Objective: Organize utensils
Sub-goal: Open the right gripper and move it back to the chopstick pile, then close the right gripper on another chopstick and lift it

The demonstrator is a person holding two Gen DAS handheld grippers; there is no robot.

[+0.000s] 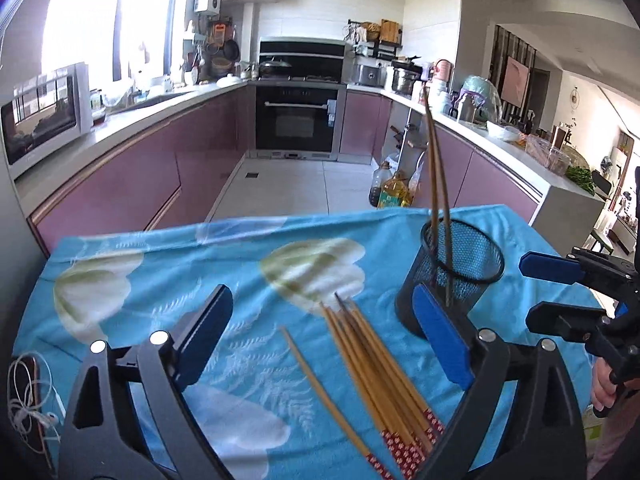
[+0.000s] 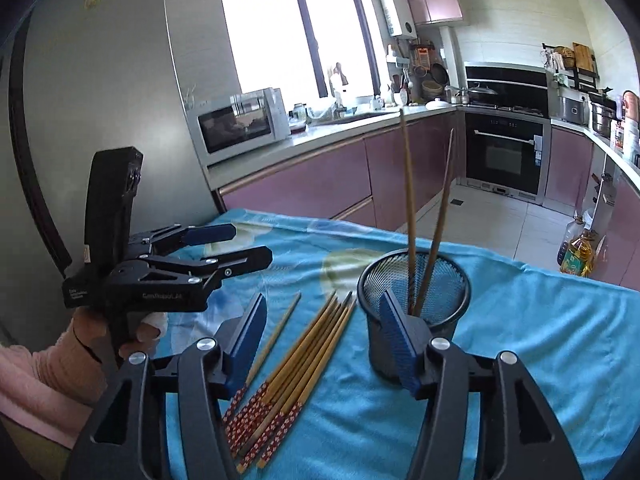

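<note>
Hovering beside the mesh cup with two chopsticks standing inside, left gripper and right gripper spreading empty jaws over the loose chopsticks, seemingly readying the next pick.

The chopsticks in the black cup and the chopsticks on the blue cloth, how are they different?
The two chopsticks in the mesh cup stand up, leaning apart; the chopsticks on the blue cloth lie flat.
The cup holds only two; the cloth has a bundle plus one lying apart.
The ones on the cloth show red patterned ends; the standing ones hide their lower ends in the cup.
Both look like the same tan sticks.
</note>
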